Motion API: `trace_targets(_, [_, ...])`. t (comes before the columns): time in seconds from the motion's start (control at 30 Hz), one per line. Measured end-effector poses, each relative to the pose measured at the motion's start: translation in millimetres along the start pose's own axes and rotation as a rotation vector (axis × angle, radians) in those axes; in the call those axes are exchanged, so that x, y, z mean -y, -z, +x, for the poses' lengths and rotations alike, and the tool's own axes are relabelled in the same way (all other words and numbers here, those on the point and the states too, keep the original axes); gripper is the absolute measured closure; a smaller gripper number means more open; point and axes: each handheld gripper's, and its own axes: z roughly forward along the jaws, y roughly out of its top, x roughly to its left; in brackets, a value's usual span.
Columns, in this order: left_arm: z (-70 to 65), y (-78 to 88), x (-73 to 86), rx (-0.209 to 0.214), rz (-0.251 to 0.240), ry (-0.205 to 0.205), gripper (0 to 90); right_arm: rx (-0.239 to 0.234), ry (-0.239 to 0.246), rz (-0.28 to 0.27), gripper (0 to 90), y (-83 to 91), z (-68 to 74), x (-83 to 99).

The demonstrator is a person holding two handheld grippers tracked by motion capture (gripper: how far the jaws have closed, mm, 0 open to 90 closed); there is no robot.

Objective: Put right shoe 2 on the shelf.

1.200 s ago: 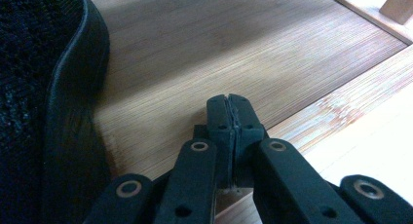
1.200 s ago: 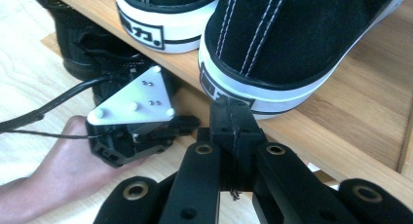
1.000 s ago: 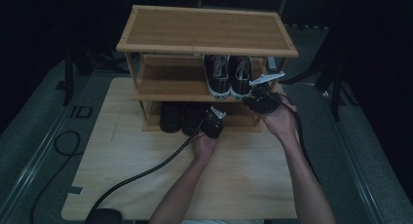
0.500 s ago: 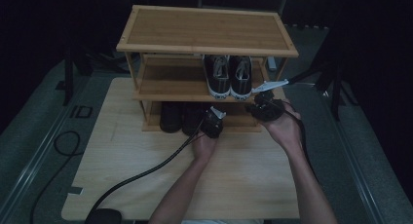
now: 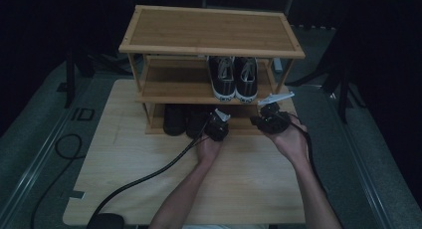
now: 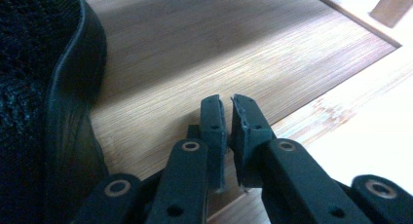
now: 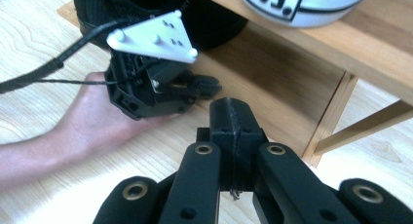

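In the high view a wooden shoe rack [image 5: 211,30] with 3 levels stands at the upper middle of the frame on a pale worktop [image 5: 124,179]. A pair of dark sneakers [image 5: 233,78] with white toe caps sits on the middle shelf, right of centre. On the bottom shelf, left of centre, stands a pair of black shoes [image 5: 186,120], side by side.

The left gripper [image 5: 217,125] is held at the front edge of the bottom shelf, just beside the right black shoe. In the left gripper view its jaws have just been opening and now stand a narrow slit apart with nothing between them; they point onto the bare bottom shelf board [image 6: 234,53], and the black shoe [image 6: 46,112] fills the left edge of that frame, close to the jaws but not touching them.

The right gripper [image 5: 270,120] is at the centre right of the high view, in front of the rack's right end, near the left gripper. In the right gripper view its jaws are pressed fully together and empty, aimed toward the rack's lower right corner, with the left hand [image 7: 97,124] and its gripper at the middle left of that frame.
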Motion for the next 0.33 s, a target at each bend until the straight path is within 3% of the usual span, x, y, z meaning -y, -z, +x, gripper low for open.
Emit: trace_targets(0.33, [-6.7, 6.6, 0.4, 0.036, -0.025, -0.021, 81.9, -0.001, -0.007, 0.010, 90.0, -4.0, -1.9, 3.8])
